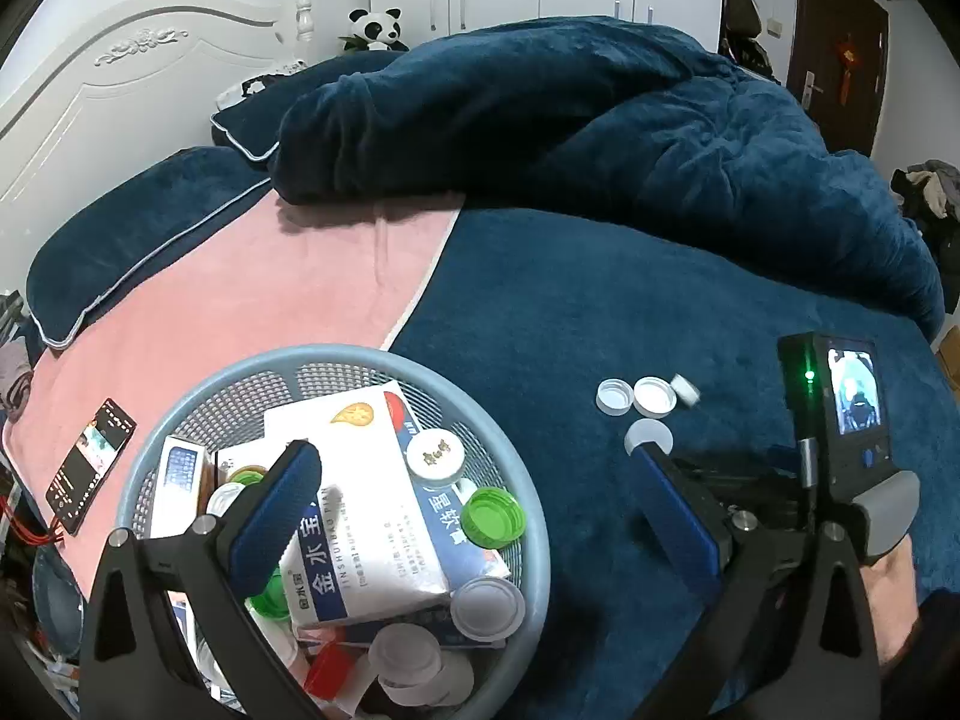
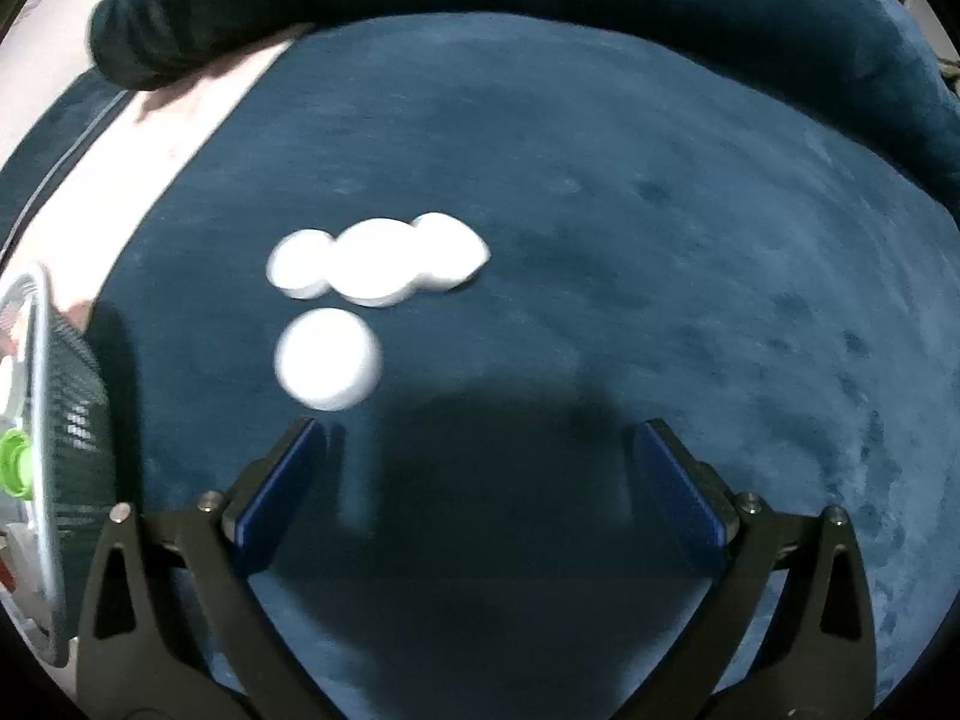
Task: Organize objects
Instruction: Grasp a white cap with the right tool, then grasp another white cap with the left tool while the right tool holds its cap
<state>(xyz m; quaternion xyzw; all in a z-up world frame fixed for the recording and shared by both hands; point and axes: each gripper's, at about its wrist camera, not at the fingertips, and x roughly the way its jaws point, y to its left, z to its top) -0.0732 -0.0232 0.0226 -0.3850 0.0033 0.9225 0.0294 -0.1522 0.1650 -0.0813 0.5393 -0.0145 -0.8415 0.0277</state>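
Note:
A round blue basket (image 1: 528, 516) sits on the bed, filled with medicine boxes (image 1: 372, 516), green caps (image 1: 495, 516) and white lids. My left gripper (image 1: 480, 510) hangs open over the basket's right half with nothing between its fingers. Several white caps (image 1: 636, 399) lie loose on the dark blue blanket to the right of the basket. In the blurred right wrist view, three of them form a row (image 2: 375, 264) with a single cap (image 2: 327, 357) nearer. My right gripper (image 2: 480, 468) is open and empty just behind that cap.
The basket's mesh wall (image 2: 66, 396) stands at the left edge of the right wrist view. A phone (image 1: 90, 468) lies on the pink sheet (image 1: 270, 300) left of the basket. A bunched blue duvet (image 1: 600, 120) and pillows fill the far side. The right gripper's screen housing (image 1: 852, 396) is at right.

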